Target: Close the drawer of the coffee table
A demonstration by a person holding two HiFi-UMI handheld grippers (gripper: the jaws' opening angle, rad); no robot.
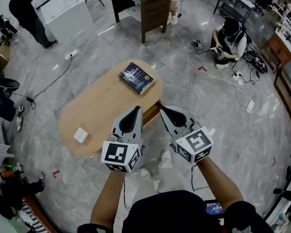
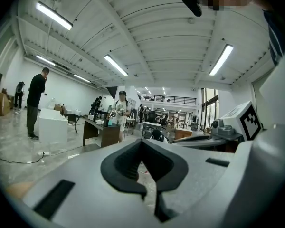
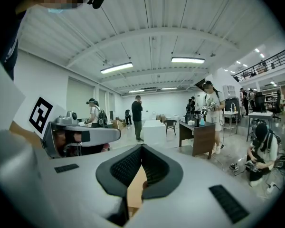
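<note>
Just beside right tool point(image 1: 163, 109), drawer point(image 1: 152, 112)

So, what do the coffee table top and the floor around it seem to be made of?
Coffee table top: light wood or wood-look laminate, matte; even tan colour, no glare. Floor: polished stone or marble-look tile; grey veining and soft reflections.

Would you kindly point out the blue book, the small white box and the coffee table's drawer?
blue book point(image 1: 136, 77), head view, middle of its cover.
white box point(image 1: 81, 135), head view, its top face.
drawer point(image 1: 153, 112), head view, its dark visible panel.
</note>
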